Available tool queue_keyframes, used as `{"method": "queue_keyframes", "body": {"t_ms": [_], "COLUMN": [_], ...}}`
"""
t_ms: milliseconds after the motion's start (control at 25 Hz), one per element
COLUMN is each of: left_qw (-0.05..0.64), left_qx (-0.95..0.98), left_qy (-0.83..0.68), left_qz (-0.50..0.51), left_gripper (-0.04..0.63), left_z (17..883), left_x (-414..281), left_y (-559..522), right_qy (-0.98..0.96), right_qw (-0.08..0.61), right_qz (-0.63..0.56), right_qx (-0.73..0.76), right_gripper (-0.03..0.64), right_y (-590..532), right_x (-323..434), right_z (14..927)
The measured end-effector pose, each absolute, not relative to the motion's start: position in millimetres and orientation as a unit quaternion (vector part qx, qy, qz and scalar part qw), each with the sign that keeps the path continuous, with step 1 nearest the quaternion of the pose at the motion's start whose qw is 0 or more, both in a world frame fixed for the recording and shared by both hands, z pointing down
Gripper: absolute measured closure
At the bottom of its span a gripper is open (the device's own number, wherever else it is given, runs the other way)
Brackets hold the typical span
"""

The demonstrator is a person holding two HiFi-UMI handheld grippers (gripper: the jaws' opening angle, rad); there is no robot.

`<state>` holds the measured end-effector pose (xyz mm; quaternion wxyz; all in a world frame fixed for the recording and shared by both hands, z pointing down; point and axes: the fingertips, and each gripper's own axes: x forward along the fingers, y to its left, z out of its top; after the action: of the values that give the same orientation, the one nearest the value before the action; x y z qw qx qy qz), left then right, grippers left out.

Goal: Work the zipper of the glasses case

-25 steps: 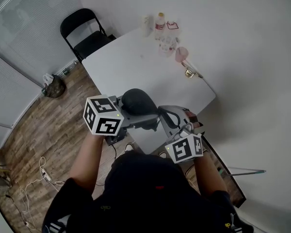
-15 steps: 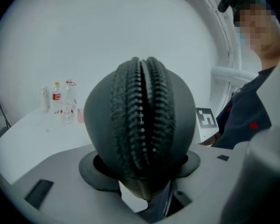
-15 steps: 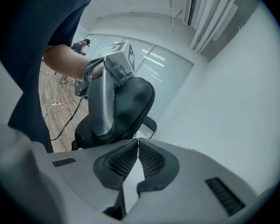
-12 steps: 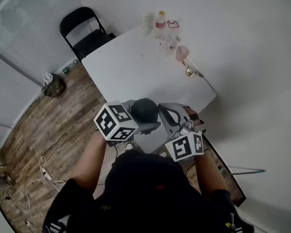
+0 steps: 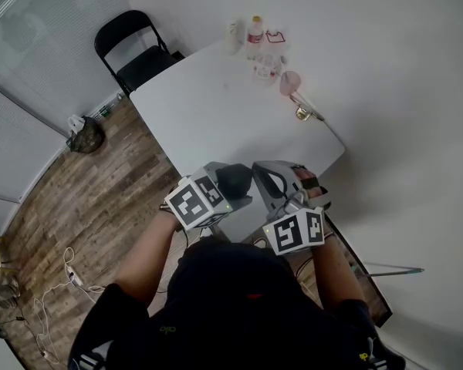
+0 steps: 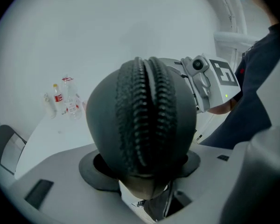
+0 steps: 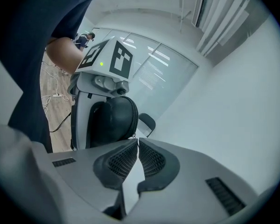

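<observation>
While I look along the left gripper, I see its jaws spread wide and clamped on the two sides of the glasses case. The dark, rounded case stands up between them with its zipper running down the middle towards the camera. On the right gripper the jaws are pressed together, and their tips sit right at the edge of the case. I cannot tell whether they nip the zipper pull. From my head view the two grippers meet close in front of my body, with the case held in the air over the near corner of the white table. At the far end of the table stand a few bottles and other small items. A black folding chair stands beyond the table's far left corner, on the wooden floor.
</observation>
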<state>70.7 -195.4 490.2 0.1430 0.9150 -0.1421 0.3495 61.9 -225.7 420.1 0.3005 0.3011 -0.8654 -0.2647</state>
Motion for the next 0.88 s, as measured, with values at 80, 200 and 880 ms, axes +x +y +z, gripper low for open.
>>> {"method": "queue_keyframes", "body": {"t_ms": [80,200,880], "left_qw": [0.138,0.126,0.037], "left_qx": [0.911,0.899,0.881], "left_qy": [-0.143,-0.147,-0.195], "left_qz": [0.363,0.393,0.429], "left_gripper": [0.318,0.318,0.319], "left_z": [495.3,505.0,521.4], "left_x": [69.8,66.4,61.5], "left_y": [-195.2,-198.2,-214.9], "right_qy": [-0.864,-0.859,-0.839], "right_qw": [0.305,0.314,0.318], "right_qz": [-0.269,-0.277,-0.312], "right_qx": [0.298,0.294,0.311], "right_gripper": [0.595,0.595,0.594], "right_y": [-225.9,-227.6,-225.7], "right_x": [62.1,62.1,65.0], "right_z": [421.9,425.6,423.3]}}
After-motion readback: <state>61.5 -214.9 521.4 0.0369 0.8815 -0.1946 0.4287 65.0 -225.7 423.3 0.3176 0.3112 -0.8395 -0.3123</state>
